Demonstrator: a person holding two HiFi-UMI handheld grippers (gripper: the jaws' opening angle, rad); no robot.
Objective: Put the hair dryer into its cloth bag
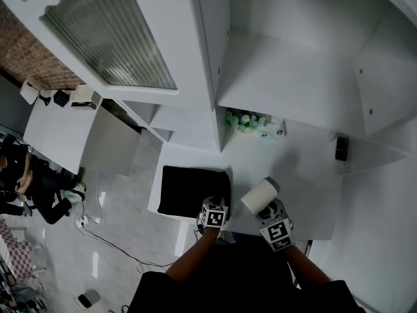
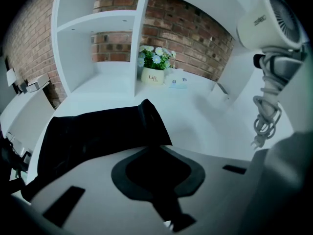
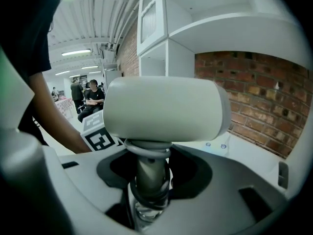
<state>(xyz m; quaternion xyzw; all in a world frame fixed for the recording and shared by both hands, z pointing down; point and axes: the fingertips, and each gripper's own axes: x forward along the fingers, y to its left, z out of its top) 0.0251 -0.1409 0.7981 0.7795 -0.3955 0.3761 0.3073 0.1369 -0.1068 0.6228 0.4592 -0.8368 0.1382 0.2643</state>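
Observation:
A black cloth bag [image 1: 190,191] lies flat on the white table [image 1: 306,194]. My left gripper [image 1: 214,208] is at the bag's right edge. In the left gripper view the bag [image 2: 93,131] runs off to the left, and its near corner is pinched between the nearly closed jaws of the left gripper [image 2: 160,155]. My right gripper [image 1: 272,219] is shut on the handle [image 3: 149,173] of a white hair dryer [image 1: 260,196], held above the table just right of the bag. The dryer's barrel [image 3: 166,106] lies crosswise above the jaws. Its coiled cord [image 2: 266,111] hangs below the dryer [image 2: 269,18].
White shelving [image 1: 287,77] on a brick wall [image 2: 190,28] rises behind the table. On the table's far side stands a small pot of flowers [image 1: 244,121]. A small black object [image 1: 341,149] sits at the far right. People sit beyond the table's left edge [image 1: 26,181].

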